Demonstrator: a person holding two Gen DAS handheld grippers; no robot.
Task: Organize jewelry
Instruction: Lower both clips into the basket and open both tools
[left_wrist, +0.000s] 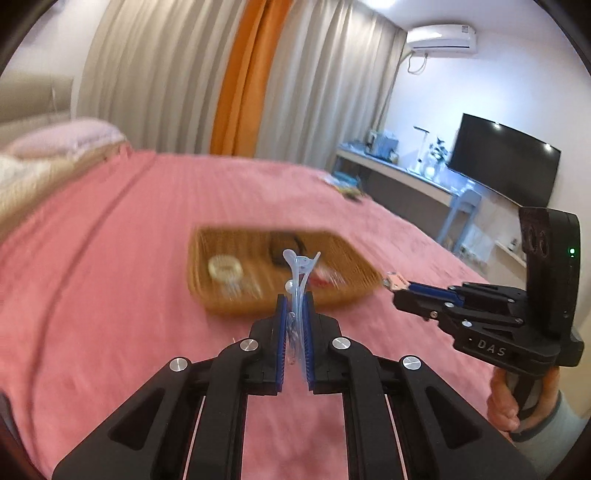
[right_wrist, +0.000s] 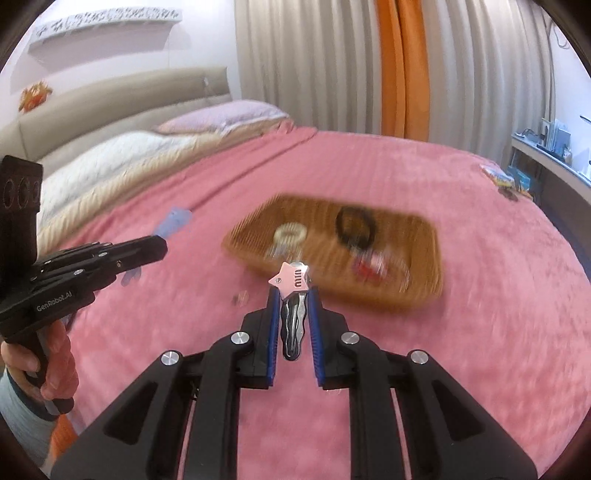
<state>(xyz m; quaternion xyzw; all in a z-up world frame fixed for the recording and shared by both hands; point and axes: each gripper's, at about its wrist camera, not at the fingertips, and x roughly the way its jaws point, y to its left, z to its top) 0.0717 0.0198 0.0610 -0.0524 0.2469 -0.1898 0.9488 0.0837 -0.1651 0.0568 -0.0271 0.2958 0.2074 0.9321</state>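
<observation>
Pink bedspread (right_wrist: 480, 314), covering the bed. Woven basket (left_wrist: 354, 273) resting on it, blurred, holding a pale hair tie (left_wrist: 225, 267), a black hair tie (right_wrist: 354, 223) and small red items. Left hand-held gripper (left_wrist: 294, 306): clenched on a clear blue hair clip (left_wrist: 298, 273), raised above the bedspread in front of the basket. Right hand-held gripper (right_wrist: 293, 295): clenched on a silver hair clip with a pink star (right_wrist: 291, 282), also in front of the basket.
</observation>
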